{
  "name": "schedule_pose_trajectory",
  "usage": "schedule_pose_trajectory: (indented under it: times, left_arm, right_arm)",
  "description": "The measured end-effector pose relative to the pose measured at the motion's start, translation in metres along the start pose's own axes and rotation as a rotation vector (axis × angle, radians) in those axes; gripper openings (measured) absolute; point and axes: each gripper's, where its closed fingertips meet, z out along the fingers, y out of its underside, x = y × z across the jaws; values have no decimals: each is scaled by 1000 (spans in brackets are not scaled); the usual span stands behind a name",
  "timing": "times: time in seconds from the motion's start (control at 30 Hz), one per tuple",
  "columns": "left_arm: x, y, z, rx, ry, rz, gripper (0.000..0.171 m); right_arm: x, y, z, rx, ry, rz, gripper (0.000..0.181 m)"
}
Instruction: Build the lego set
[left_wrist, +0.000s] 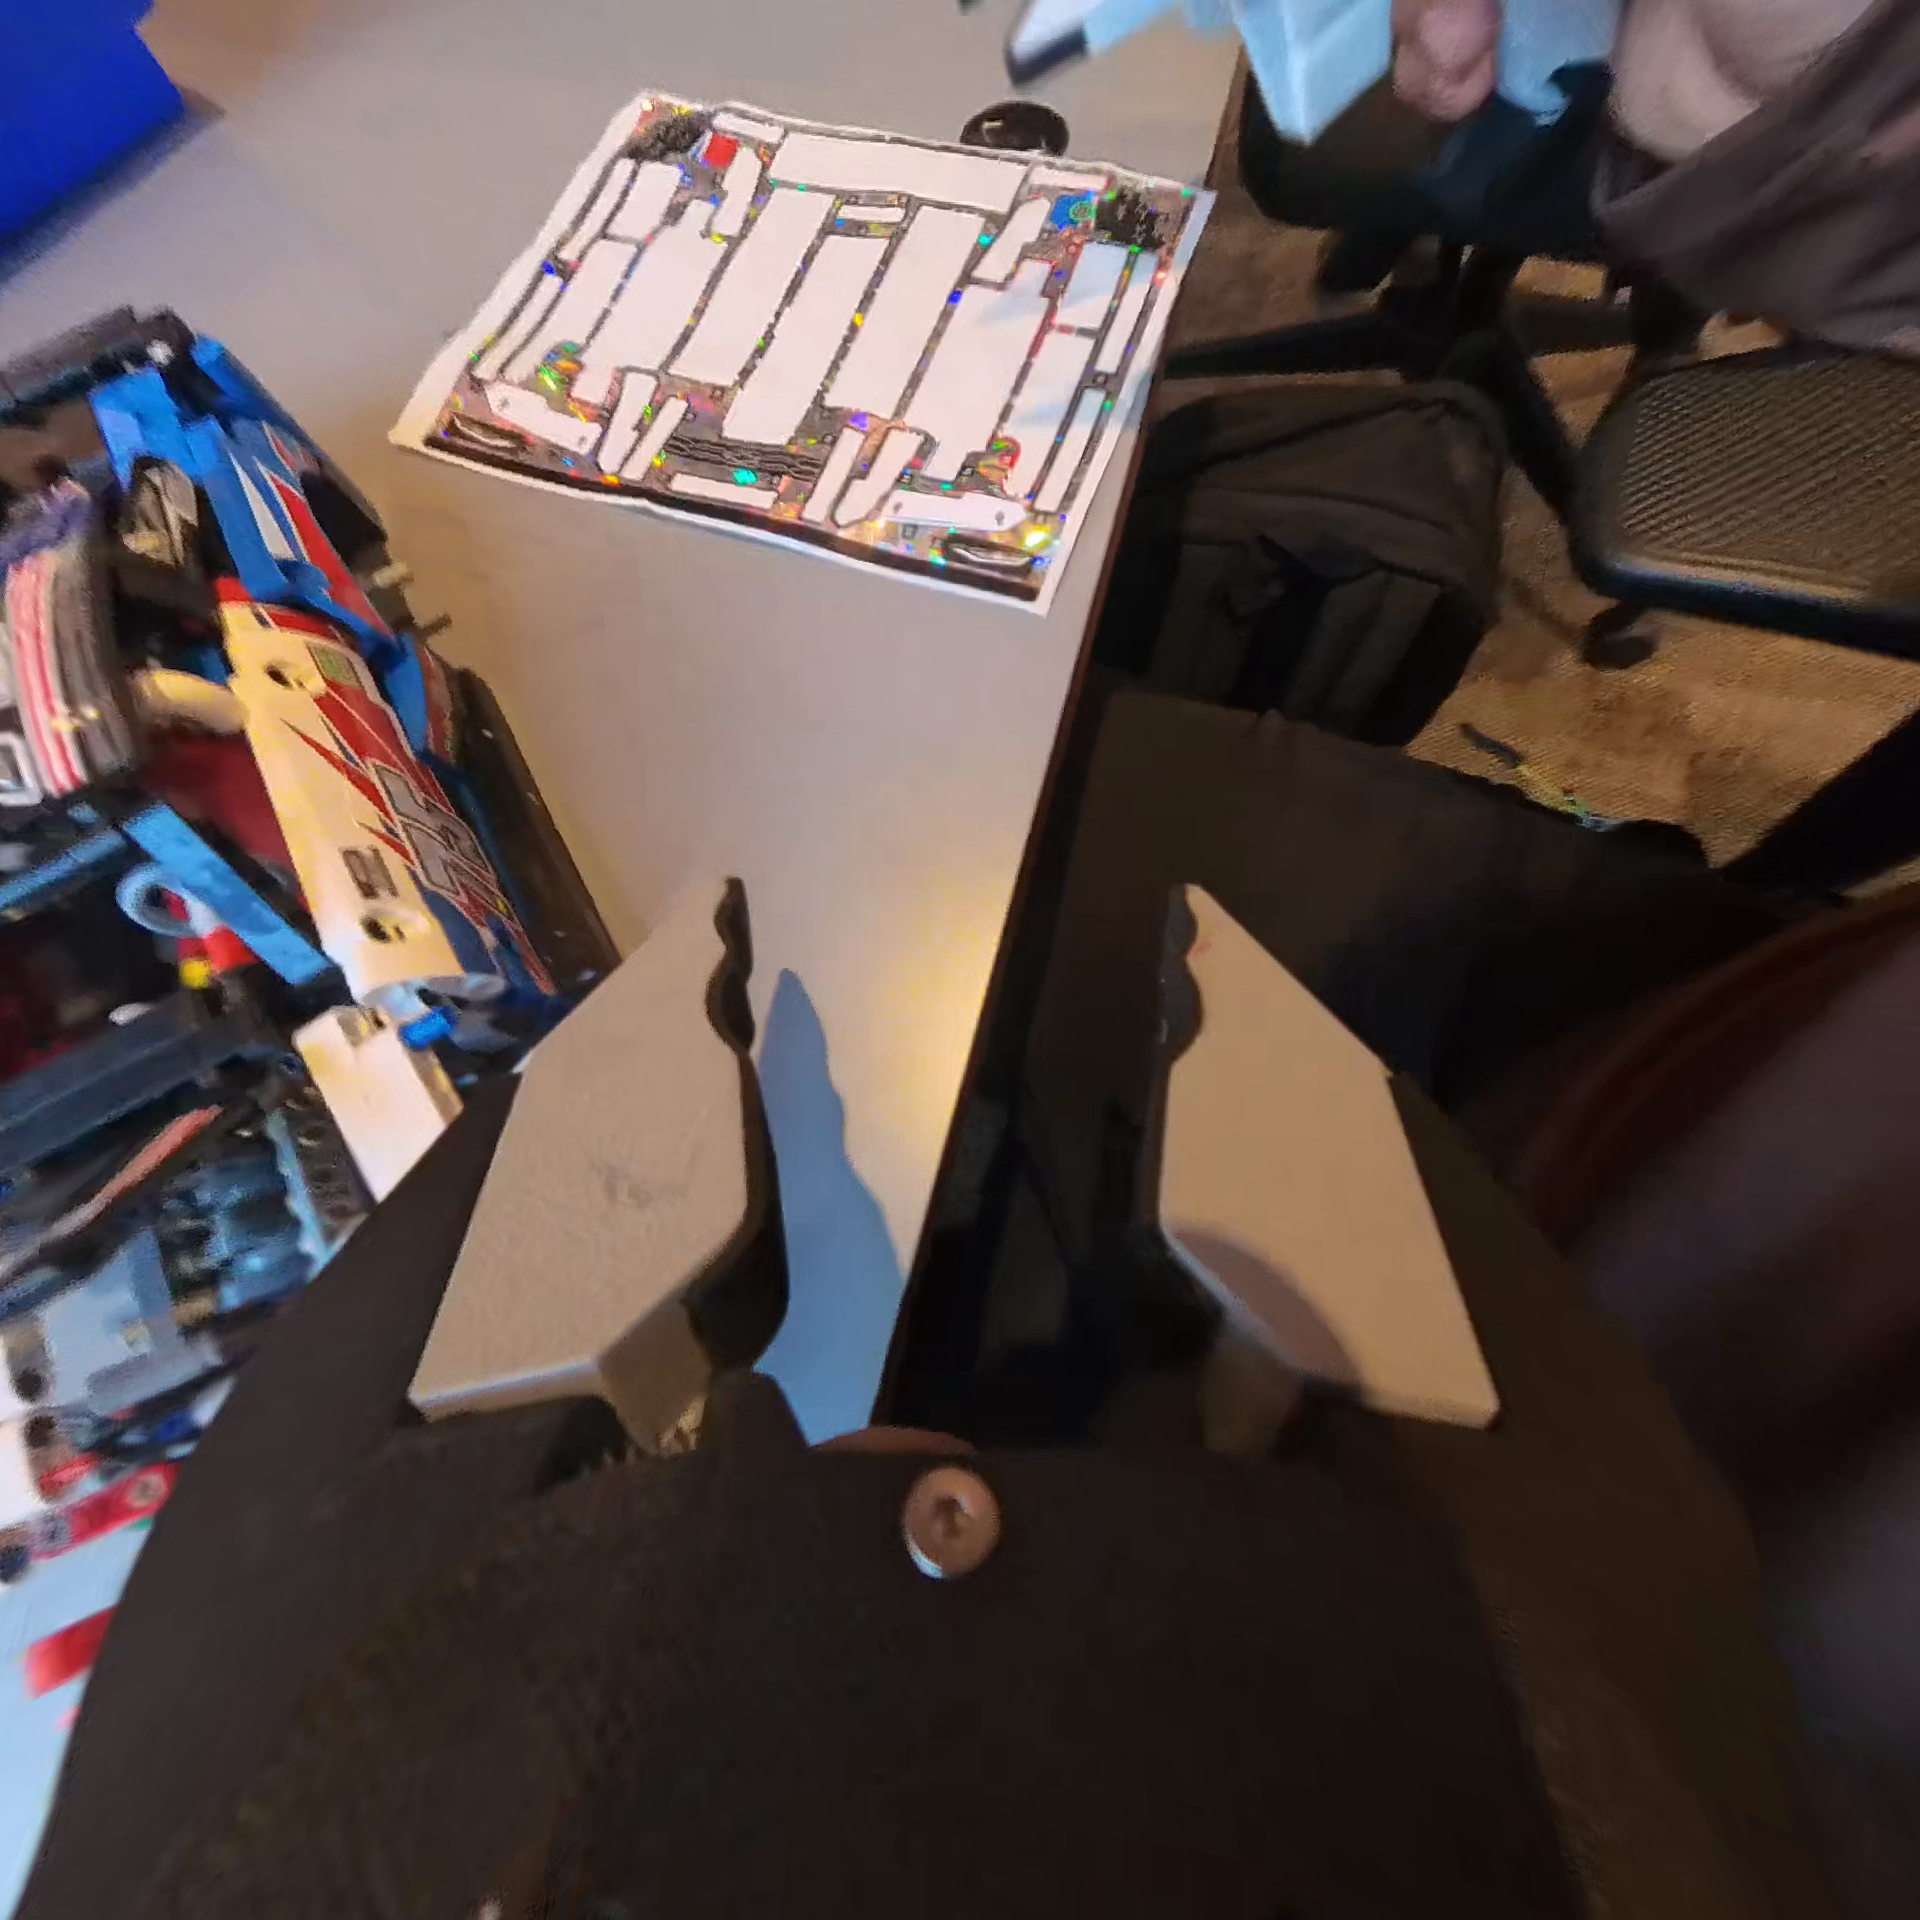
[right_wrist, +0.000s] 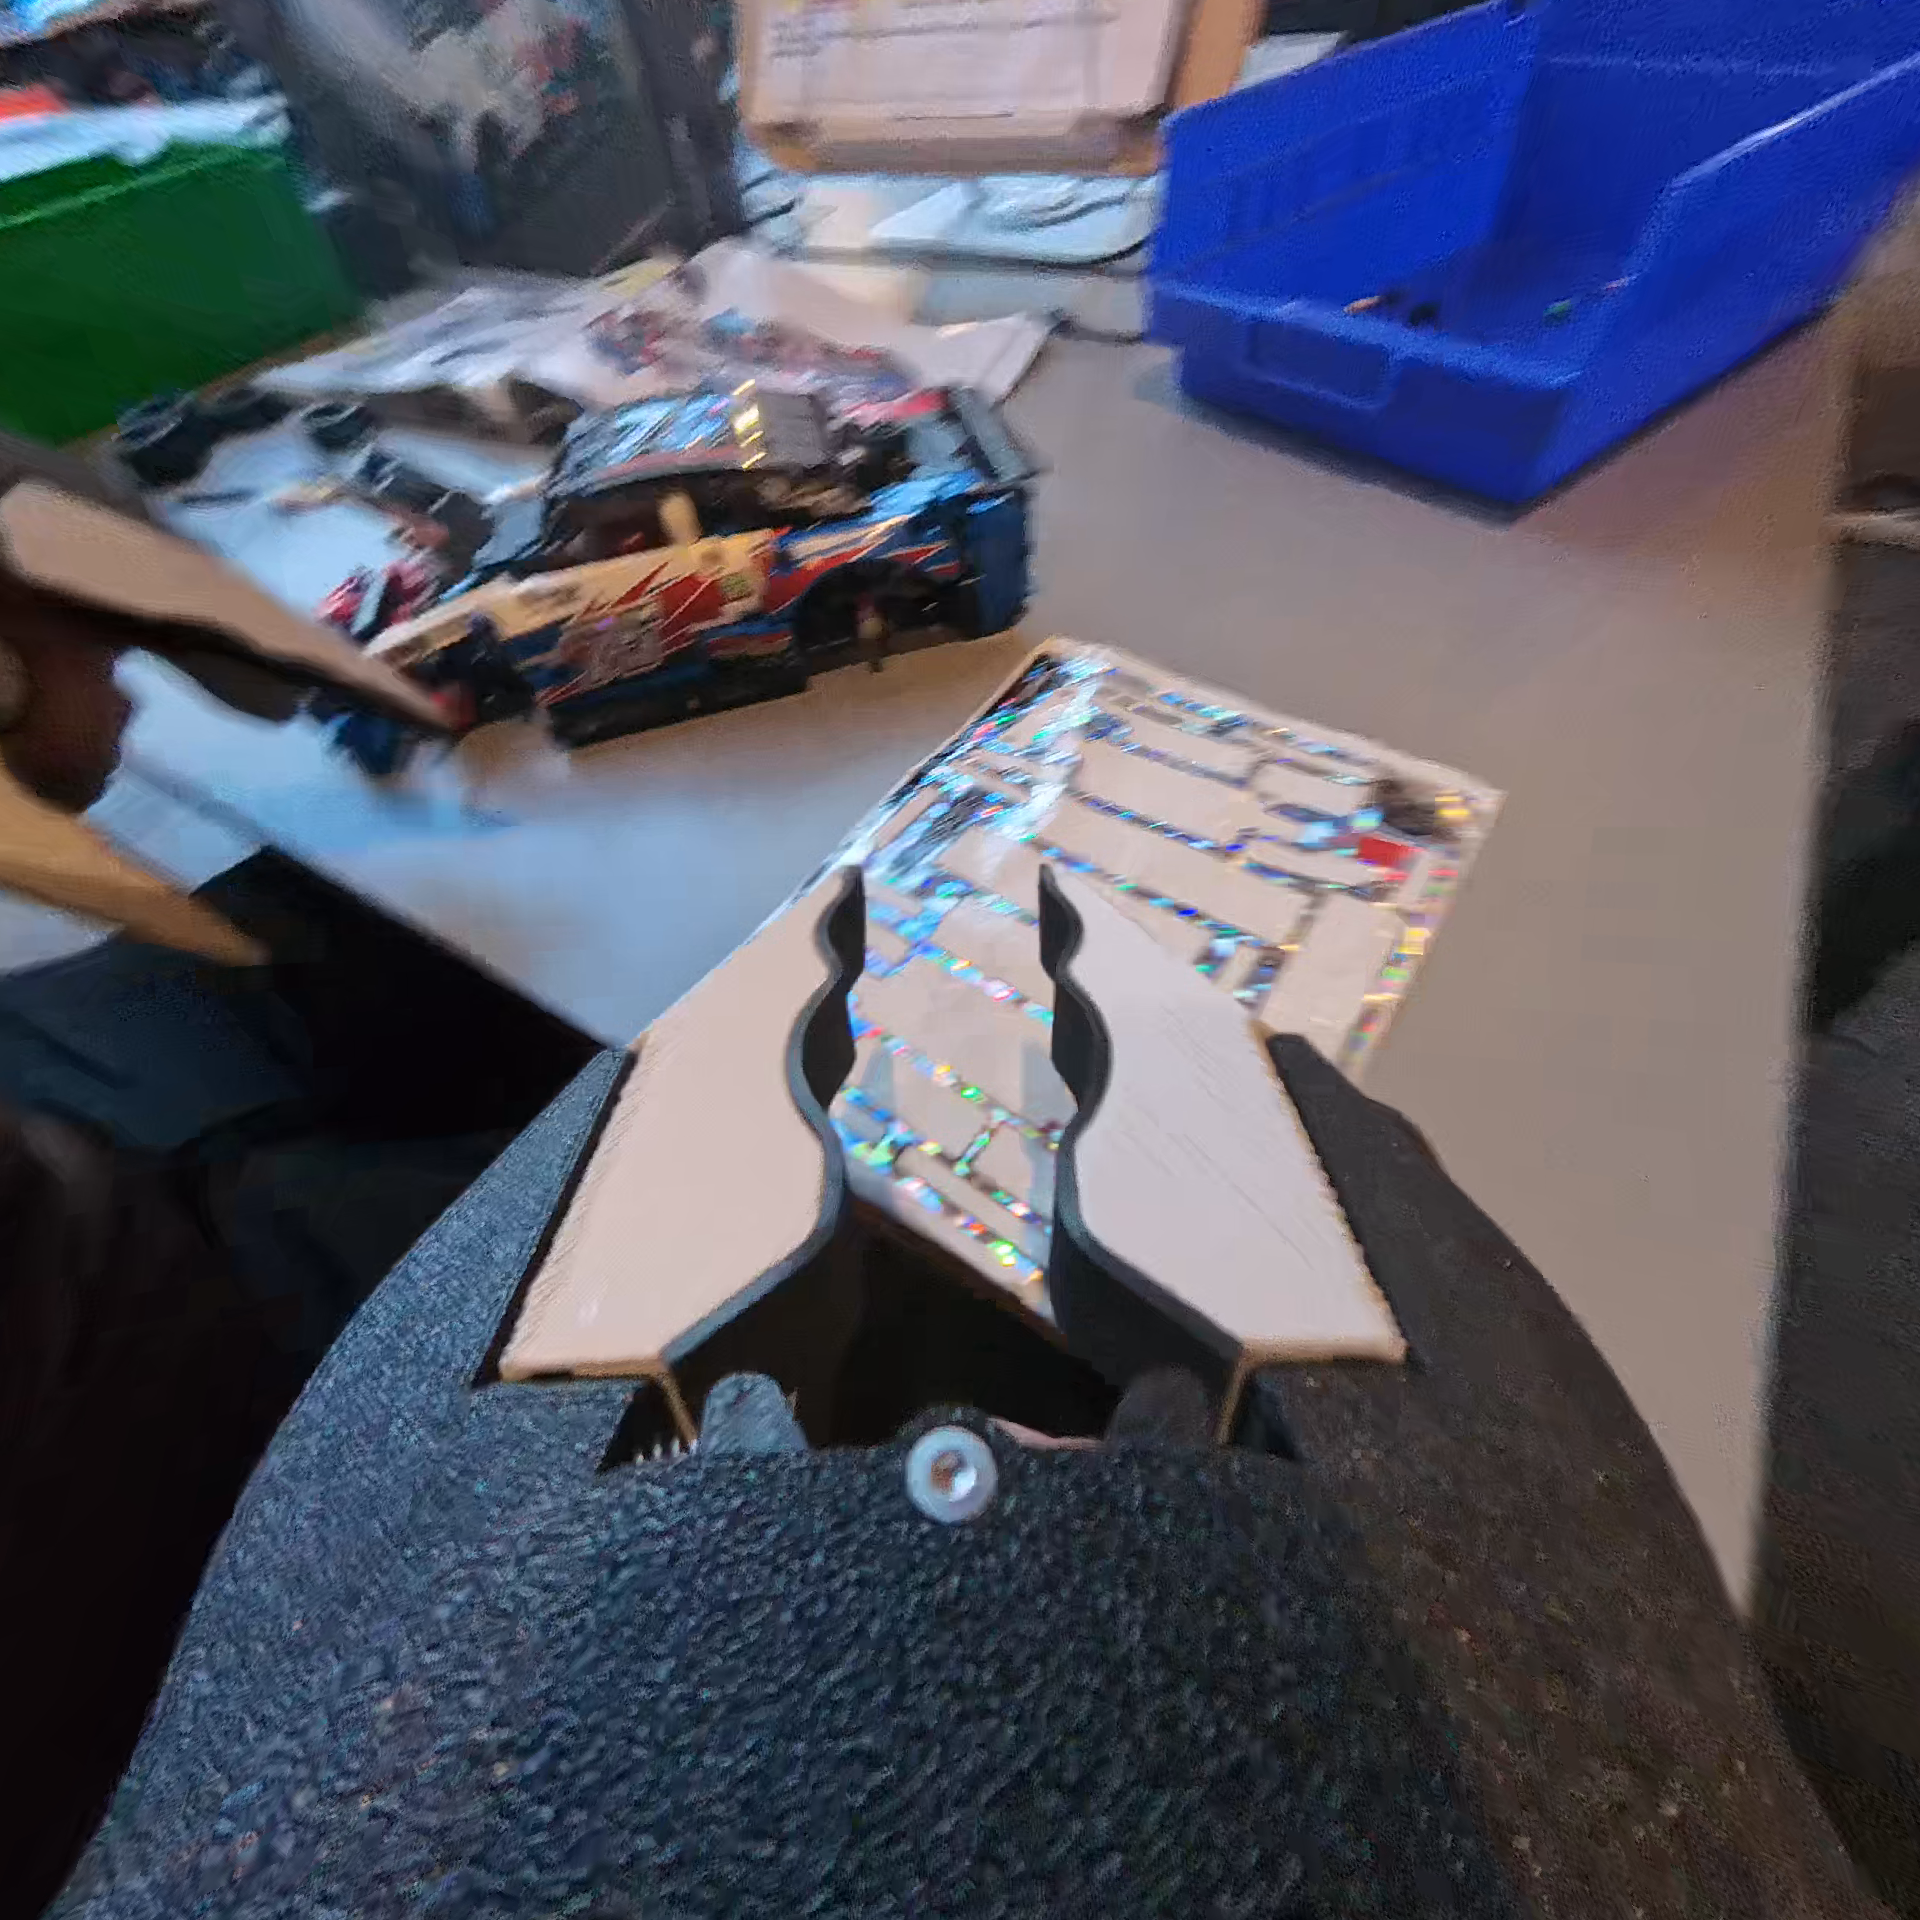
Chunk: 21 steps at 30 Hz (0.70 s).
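Right wrist view: we hold our right gripper (right_wrist: 951, 914), fingers narrowly apart and empty, over the glittery holographic sticker sheet (right_wrist: 1195, 831); our left gripper (left_wrist: 951, 914) gapes wide over the grey bench (left_wrist: 748, 707).

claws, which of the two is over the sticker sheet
The right claw: its open fingers frame the glittery sticker sheet. The left claw, open too, sits over the table edge, short of the sheet.

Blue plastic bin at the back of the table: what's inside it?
The blue plastic bin shows a few small loose pieces on its floor near the front lip, too blurred to identify. Its front wall hides the rest of the floor. Neither gripper is near it.
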Motion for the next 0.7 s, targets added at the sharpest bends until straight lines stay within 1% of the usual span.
schedule_pose_trajectory:
  times: [0.07, 0.1, 0.17, 0.27, 0.3, 0.33, 0.47, 0.5, 0.53, 0.6, 0.67, 0.7]
  left_arm:
    - [5, 2, 0, 14, 43, -51, 78]
    - [6, 4, 1, 6, 53, -65, 79]
    - [8, 5, 6, -14, 58, -69, 80]
    - [13, 2, 14, -22, 77, -52, 80]
    - [17, 0, 17, -24, 92, -52, 80]
    - [21, -2, 19, -21, 108, -54, 79]
    - [32, -7, 31, -30, 138, -75, 74]
    - [33, -8, 34, -37, 136, -87, 72]
    - [36, -9, 37, -41, 144, -102, 72]
    - [46, -10, 41, -40, 183, -138, 70]
    - [53, -6, 44, -47, 205, -148, 71]
    - [54, -7, 44, -28, 196, -146, 69]
  right_arm:
    - [-21, 17, 7, -93, -131, -51, 43]
    - [-28, 28, 9, -154, -178, -80, 44]
    - [-30, 46, 15, -241, -175, -150, 47]
    - [-34, 71, 18, -377, -188, -238, 45]
    - [-37, 71, 17, -373, -195, -263, 40]
    - [-39, 72, 15, -385, -199, -280, 31]
    - [-47, 77, 7, -398, -210, -353, 23]
    - [-51, 78, 4, -392, -226, -367, 16]
    - [-56, 78, 1, -384, -244, -382, 0]
    - [-56, 74, -3, -354, -213, -400, 0]
    - [-60, 73, -7, -341, -225, -376, 0]
    - [-62, 74, -8, -341, -229, -369, 0]
